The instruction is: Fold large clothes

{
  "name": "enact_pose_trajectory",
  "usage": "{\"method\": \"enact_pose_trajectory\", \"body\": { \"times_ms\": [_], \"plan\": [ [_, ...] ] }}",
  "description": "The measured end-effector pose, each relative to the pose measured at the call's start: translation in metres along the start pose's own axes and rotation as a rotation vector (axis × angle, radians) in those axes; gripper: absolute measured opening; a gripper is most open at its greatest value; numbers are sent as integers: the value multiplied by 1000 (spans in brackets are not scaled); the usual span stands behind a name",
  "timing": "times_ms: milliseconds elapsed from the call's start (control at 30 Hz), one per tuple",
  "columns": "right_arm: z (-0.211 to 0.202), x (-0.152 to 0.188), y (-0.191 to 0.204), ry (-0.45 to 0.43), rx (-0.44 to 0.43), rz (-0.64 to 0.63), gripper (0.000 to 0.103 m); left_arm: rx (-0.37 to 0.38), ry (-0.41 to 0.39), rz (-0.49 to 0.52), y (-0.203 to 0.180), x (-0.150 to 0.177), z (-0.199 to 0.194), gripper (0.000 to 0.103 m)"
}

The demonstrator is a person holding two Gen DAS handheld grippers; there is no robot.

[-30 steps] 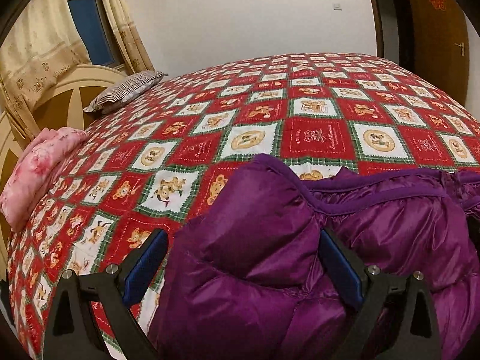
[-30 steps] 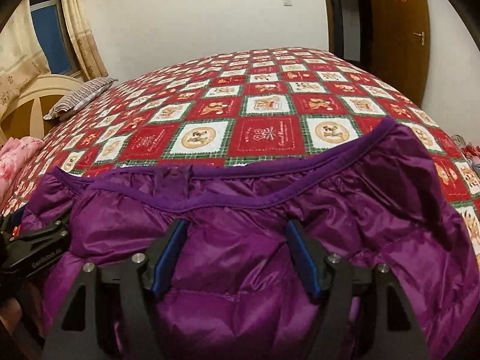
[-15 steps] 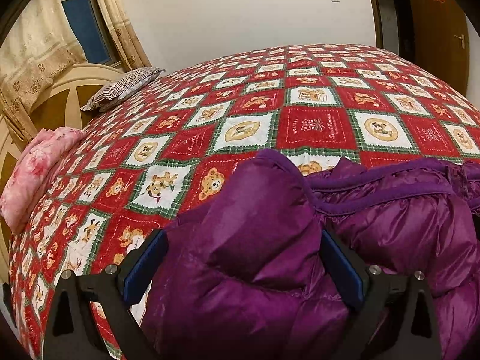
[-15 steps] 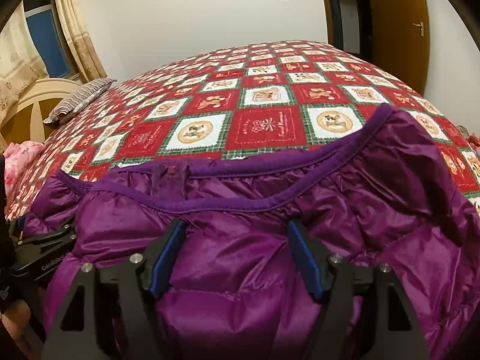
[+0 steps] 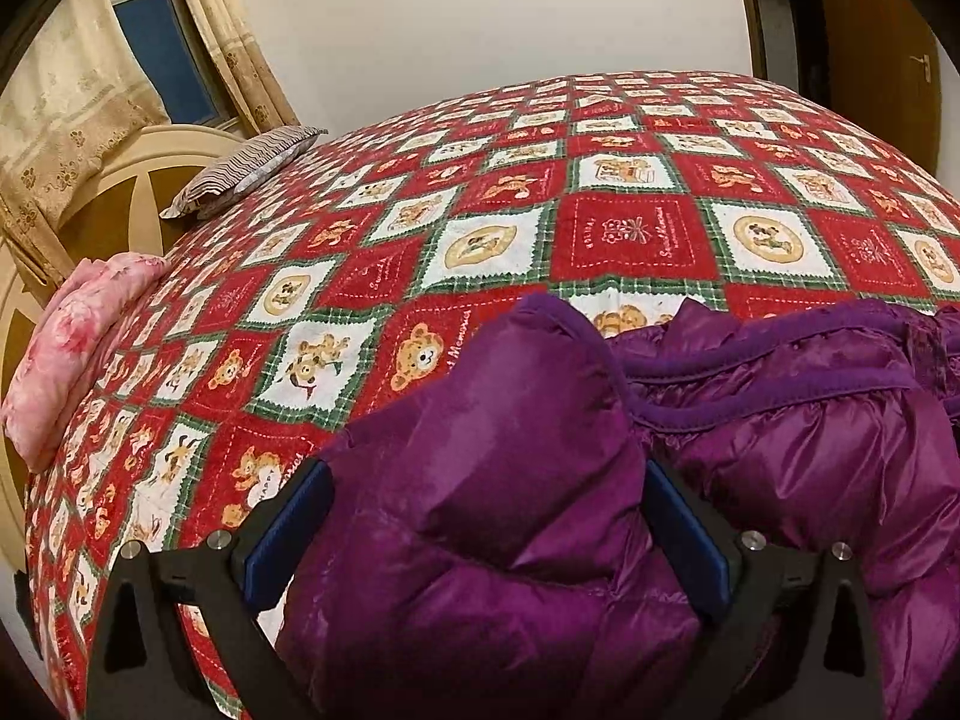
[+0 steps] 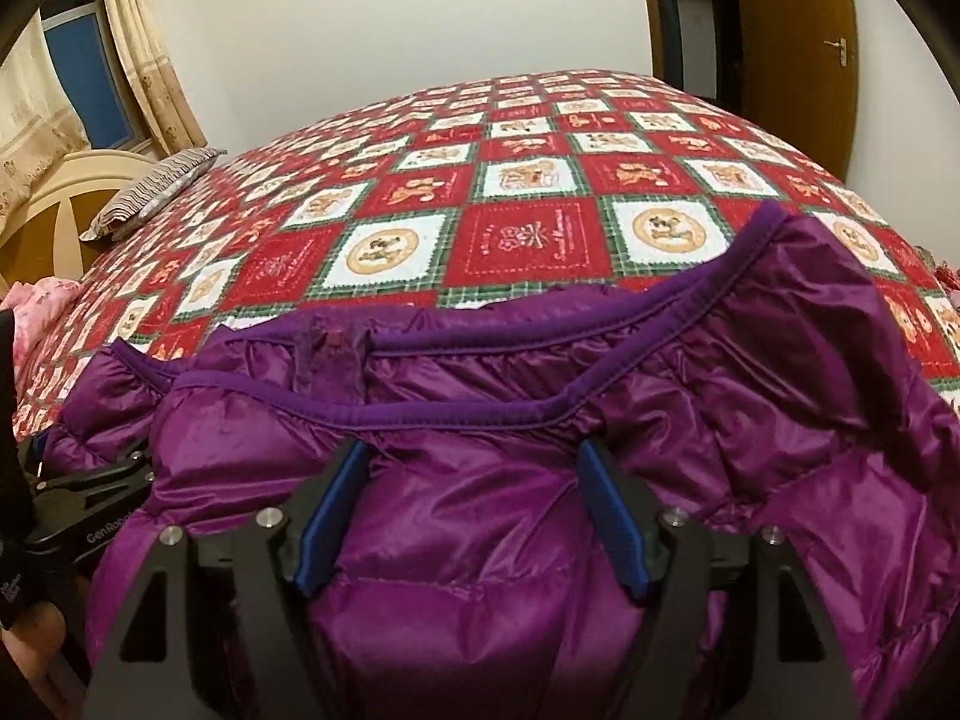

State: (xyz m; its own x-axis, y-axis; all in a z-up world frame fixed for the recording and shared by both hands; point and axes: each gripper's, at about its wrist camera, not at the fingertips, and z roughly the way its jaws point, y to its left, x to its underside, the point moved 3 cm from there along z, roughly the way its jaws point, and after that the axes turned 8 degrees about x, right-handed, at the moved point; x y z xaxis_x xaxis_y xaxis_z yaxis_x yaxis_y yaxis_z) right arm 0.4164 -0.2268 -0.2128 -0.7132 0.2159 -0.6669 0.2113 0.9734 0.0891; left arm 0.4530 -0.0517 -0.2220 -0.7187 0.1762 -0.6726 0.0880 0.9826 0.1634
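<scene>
Seemingly gripped, puffy quilted purple jacket (image 5: 480,528), plush checkered bedspread (image 5: 600,192)

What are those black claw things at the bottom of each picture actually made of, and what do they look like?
Each is a matte black two-finger tool. The left gripper and right gripper have angular arms with triangular cut-outs, silver screw heads and blue ribbed pads on the inner faces. In the right view the left gripper's side carries white lettering. No cables show.

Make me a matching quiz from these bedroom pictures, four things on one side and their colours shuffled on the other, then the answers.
Things:
1. puffy jacket
2. folded quilt at the bed's left edge
3. door
4. pillow by the headboard

Colours:
A. brown
B. grey and white stripes
C. purple
D. pink floral

Pairs: 1-C, 2-D, 3-A, 4-B
</scene>
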Motion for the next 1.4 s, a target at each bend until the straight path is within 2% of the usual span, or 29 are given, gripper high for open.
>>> {"method": "enact_pose_trajectory", "body": {
  "times_ms": [833, 1000, 1033, 1100, 1200, 1300, 1400],
  "plan": [
    [4, 1, 3, 11, 34, -25, 78, 0, 5, 1, 0, 0, 2, 102],
    [6, 0, 8, 28, 56, -53, 80, -46, 12, 19, -1, -3, -9, 102],
    [4, -1, 9, 33, 59, -59, 79, -45, 2, 3, 1, -3, -20, 102],
    [-11, 1, 8, 31, 70, -57, 79, 26, -44, -40, 3, -1, -49, 102],
    [-47, 8, 15, -28, 74, -53, 79, 81, -99, -30, -5, 9, -80, 102],
    [-63, 19, 28, -44, 73, -77, 80, 36, -108, 33, -22, 22, -80, 102],
    [-52, 32, 33, -14, 98, -94, 80, 9, -53, 33, -24, 32, -58, 102]
  ]
}}
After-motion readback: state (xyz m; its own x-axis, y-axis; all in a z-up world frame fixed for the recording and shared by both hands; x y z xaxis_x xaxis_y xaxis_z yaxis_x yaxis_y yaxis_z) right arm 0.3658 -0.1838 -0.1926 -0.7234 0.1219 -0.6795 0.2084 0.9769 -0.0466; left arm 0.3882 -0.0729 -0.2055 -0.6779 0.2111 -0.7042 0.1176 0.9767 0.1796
